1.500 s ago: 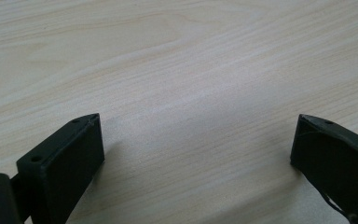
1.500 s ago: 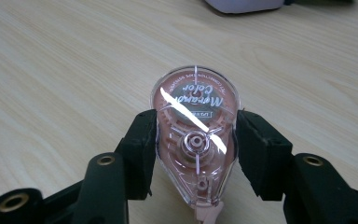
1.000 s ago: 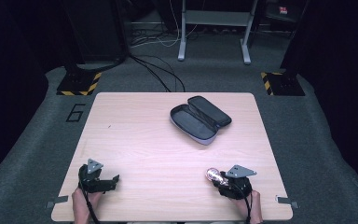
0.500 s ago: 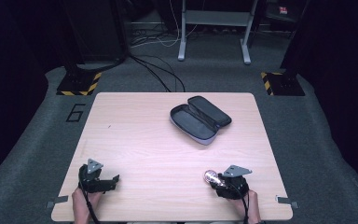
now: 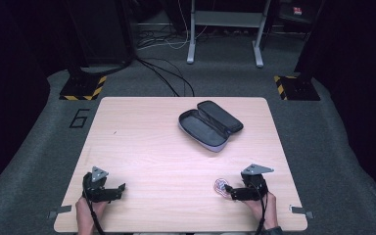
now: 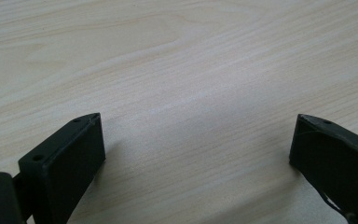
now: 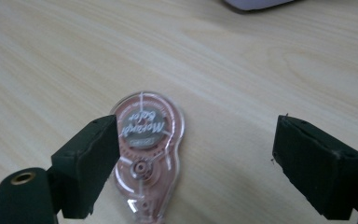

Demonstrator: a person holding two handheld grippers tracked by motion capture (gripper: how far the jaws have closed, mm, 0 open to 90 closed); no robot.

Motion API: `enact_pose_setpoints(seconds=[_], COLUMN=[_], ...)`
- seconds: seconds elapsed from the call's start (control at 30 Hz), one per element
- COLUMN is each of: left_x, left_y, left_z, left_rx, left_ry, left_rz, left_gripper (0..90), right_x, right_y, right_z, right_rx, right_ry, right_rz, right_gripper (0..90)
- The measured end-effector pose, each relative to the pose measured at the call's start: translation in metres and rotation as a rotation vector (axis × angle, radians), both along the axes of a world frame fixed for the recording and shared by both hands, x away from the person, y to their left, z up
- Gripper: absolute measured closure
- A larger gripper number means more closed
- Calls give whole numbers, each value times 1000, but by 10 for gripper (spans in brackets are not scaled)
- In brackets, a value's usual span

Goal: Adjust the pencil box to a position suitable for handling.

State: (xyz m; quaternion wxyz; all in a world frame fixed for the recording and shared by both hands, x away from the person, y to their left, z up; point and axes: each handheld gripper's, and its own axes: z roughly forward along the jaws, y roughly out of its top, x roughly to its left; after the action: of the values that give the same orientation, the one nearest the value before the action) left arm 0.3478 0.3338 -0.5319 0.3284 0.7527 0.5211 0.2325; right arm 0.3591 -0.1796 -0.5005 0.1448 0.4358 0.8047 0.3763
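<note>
A clear pink correction-tape dispenser (image 5: 221, 185) lies flat on the wooden table (image 5: 152, 147) near the front right. My right gripper (image 5: 231, 191) sits just to its right. Its jaws have just been opening. In the right gripper view the dispenser (image 7: 147, 140) lies between the spread jaws, close by the left jaw, and the right jaw stands well clear of it. My right gripper (image 7: 198, 135) is open and grips nothing. My left gripper (image 5: 121, 189) rests at the front left, open, and in its own view my left gripper (image 6: 196, 126) has only bare wood between its jaws.
An open grey pencil case (image 5: 210, 126) lies at the table's middle back; its pale edge (image 7: 256, 3) shows at the top of the right gripper view. Hands hold both grippers at the table's front edge. Black stands and cables are on the floor behind.
The right gripper's jaws have spread apart and the gripper has drawn back slightly to the right, leaving the dispenser lying on the table. The left gripper has not moved.
</note>
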Motion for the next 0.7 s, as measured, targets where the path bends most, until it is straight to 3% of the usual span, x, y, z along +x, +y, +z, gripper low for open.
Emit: enact_pose_setpoints(seconds=[0.7], left_x=[0], left_y=[0], left_z=[0], left_rx=[1], left_ry=[0], left_rz=[0], left_gripper=[34], right_x=[69], right_y=[-13], right_z=[17], right_rx=[20], right_ry=[63], right_rz=[-69], right_gripper=[112])
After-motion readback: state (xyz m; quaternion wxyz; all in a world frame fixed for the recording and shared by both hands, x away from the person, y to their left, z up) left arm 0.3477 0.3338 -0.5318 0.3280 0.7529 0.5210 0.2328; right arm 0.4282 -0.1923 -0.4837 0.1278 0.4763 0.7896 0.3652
